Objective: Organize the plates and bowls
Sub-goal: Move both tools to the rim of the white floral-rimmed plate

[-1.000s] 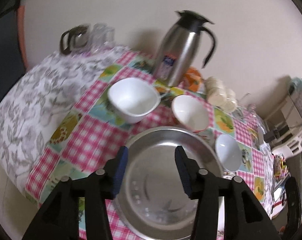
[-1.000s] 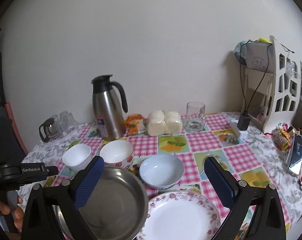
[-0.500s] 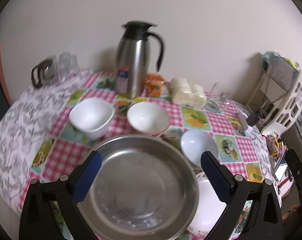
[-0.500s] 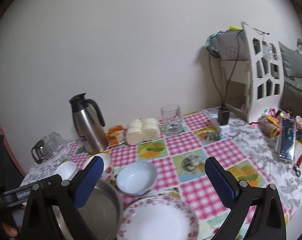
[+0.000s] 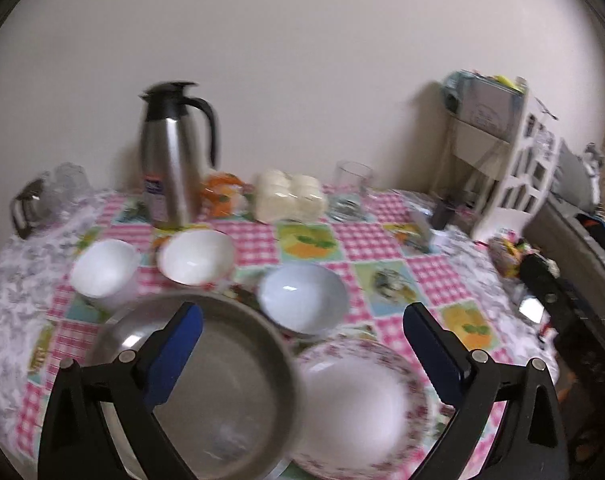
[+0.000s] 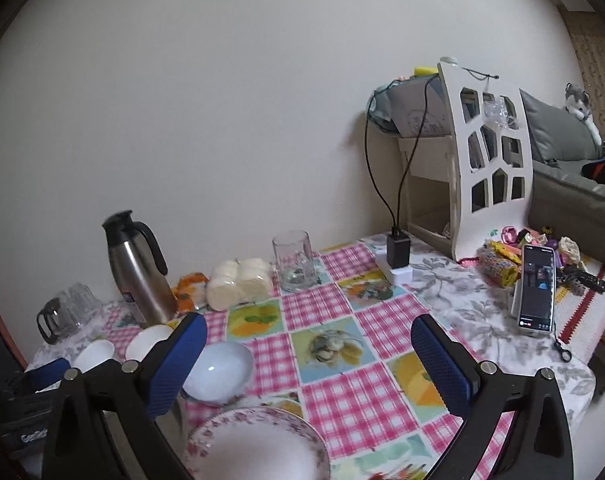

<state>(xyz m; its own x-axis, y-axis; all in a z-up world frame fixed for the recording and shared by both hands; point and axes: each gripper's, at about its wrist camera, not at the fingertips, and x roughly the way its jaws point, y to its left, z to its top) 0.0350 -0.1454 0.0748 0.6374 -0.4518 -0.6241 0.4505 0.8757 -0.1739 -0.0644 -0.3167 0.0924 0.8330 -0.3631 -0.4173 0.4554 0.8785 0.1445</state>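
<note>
Pink-checked tablecloth [image 5: 366, 236]; rose-rimmed white plate [image 5: 358, 404]; silver pan [image 5: 222, 384]; white bowls [image 5: 302, 296]

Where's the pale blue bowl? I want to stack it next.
In the left wrist view the pale blue bowl sits mid-table, between the steel pan and the floral plate.

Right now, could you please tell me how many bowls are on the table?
3: a white cup-shaped bowl far left, a white bowl beside it before the flask, and a pale blue bowl behind the floral plate. None seems hidden.
</note>
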